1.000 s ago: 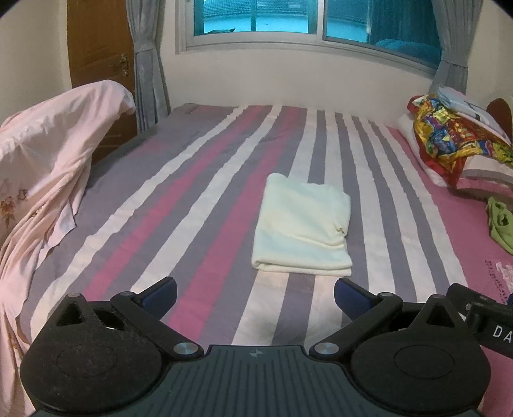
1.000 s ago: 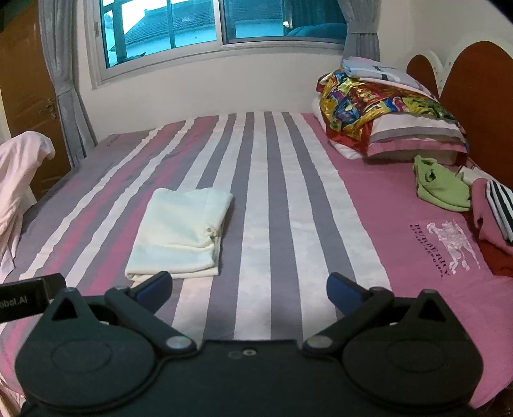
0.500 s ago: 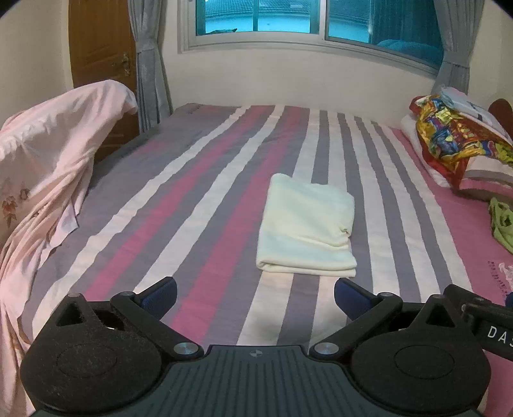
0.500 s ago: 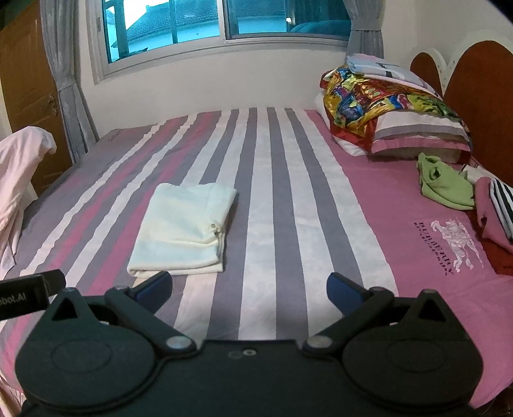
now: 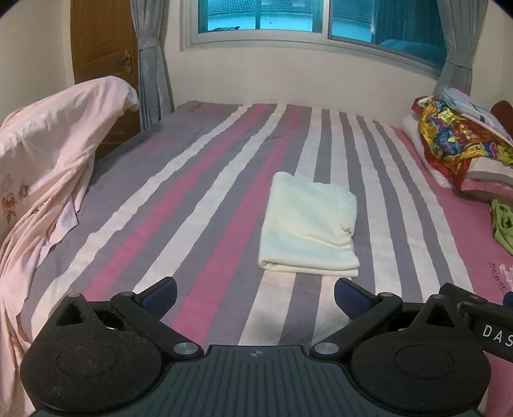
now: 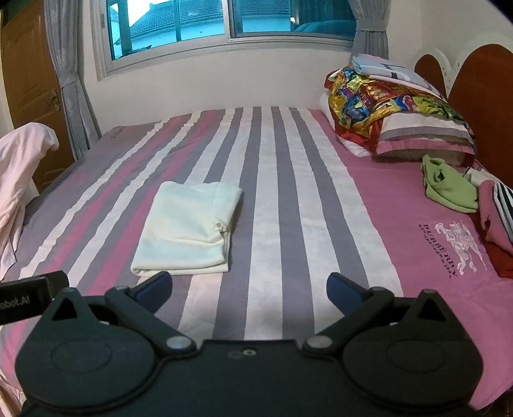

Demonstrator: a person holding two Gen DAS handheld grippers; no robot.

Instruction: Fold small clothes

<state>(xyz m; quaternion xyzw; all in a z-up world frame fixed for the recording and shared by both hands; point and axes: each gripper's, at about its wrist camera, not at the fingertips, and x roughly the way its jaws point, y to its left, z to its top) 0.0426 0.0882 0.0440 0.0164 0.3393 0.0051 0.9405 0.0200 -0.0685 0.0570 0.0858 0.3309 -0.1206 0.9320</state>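
A pale cream garment (image 5: 309, 226) (image 6: 189, 226) lies folded into a neat rectangle on the striped bedsheet (image 5: 198, 205) (image 6: 288, 199). My left gripper (image 5: 255, 296) hovers open just short of its near edge, nothing between the blue-tipped fingers. In the right wrist view my right gripper (image 6: 248, 288) is open too, empty, with the folded garment ahead and to its left. A crumpled green garment (image 6: 449, 186) (image 5: 501, 224) rests on the pink part of the sheet at the right, beside a red and striped pile (image 6: 497, 224).
A stack of pillows with a colourful cover (image 6: 394, 109) (image 5: 461, 147) sits at the headboard (image 6: 481, 83) side. A pink sheet (image 5: 48, 166) drapes over something at the left edge. Window (image 5: 288, 16), curtains and a wooden door (image 5: 102, 45) stand beyond the bed.
Both cameras have drifted slightly, so the folded garment sits a little further right in each view. Both grippers stay open and empty; the garment itself has not moved.
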